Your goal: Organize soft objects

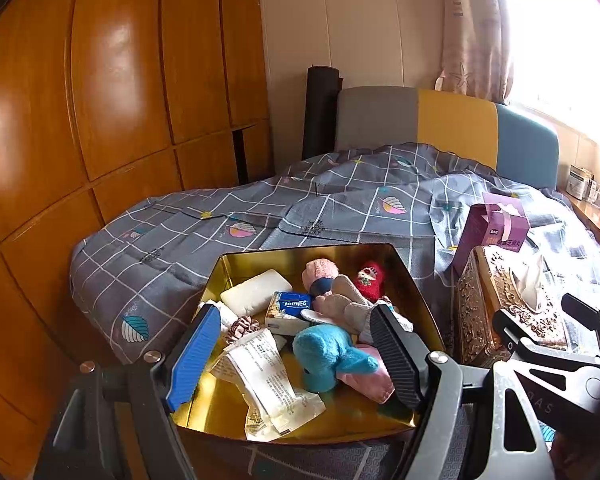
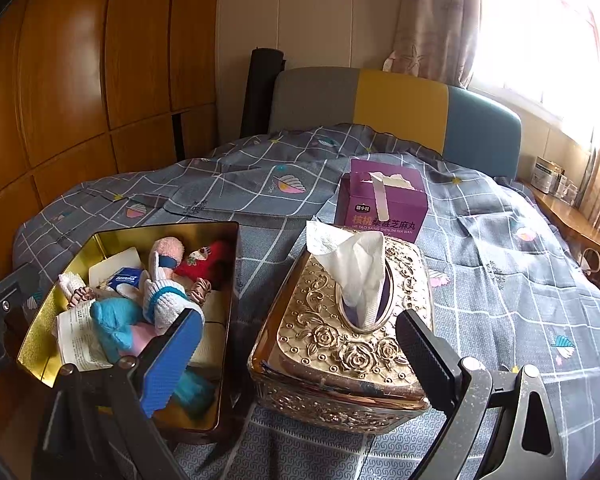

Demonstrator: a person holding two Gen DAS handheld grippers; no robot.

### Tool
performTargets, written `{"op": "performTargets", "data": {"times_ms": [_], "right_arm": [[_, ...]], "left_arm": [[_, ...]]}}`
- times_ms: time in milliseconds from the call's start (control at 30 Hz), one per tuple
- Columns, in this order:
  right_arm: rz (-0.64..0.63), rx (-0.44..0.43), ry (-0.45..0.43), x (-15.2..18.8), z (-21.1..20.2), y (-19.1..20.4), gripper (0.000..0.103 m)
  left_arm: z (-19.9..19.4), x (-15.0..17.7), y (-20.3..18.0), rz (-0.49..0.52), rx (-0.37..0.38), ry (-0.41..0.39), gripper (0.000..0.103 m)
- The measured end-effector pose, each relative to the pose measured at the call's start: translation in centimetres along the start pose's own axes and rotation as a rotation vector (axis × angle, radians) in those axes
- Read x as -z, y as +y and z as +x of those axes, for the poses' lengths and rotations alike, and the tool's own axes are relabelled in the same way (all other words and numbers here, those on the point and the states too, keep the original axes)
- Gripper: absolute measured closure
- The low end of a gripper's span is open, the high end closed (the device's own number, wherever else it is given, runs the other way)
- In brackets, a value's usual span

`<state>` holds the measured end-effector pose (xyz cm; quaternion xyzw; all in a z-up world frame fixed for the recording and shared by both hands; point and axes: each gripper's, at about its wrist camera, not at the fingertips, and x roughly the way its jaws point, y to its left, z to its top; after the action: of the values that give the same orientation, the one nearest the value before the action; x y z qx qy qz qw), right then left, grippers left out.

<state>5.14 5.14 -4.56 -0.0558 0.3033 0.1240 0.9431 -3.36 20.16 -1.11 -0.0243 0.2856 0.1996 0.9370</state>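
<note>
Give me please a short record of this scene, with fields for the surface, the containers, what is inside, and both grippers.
surface: bed
tin: open, gold inside
in tin: blue plush, tissue pack, soap, red toy, wrappers
tissue box: right of tin, tissue sticking up
purple box: behind tissue box
left gripper: open, over tin
right gripper: open, before tissue box

The pink cloth [image 1: 370, 380] in the tin [image 1: 412, 280] lies mostly hidden under the blue plush toy [image 1: 328, 356]. The jars on the windowsill [image 2: 552, 178] are too small to read. The window [image 2: 540, 40] is washed out by glare.
</note>
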Motion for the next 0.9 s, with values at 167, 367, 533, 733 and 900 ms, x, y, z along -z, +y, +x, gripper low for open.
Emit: {"op": "performTargets", "data": {"times_ms": [167,367,533,733,900], "right_arm": [[-0.002,0.000,0.000,0.0,0.0,0.0,0.005],[0.001,0.000,-0.002,0.0,-0.1,0.0,0.005],[-0.001,0.000,-0.003,0.0,-0.1,0.0,0.005],[0.000,0.007,-0.005,0.1,-0.2,-0.2,0.005],[-0.004,0.018,-0.014,-0.1,-0.4,-0.5,0.005]], "left_arm": [[0.0,0.0,0.0,0.000,0.002,0.000,0.025],[-0.2,0.0,0.0,0.007,-0.004,-0.006,0.025],[-0.2,0.0,0.0,0.007,0.005,-0.002,0.025],[0.1,0.3,0.1,-0.004,0.044,0.002,0.025],[0.9,0.5,0.8,-0.039,0.069,0.036,0.031]]}}
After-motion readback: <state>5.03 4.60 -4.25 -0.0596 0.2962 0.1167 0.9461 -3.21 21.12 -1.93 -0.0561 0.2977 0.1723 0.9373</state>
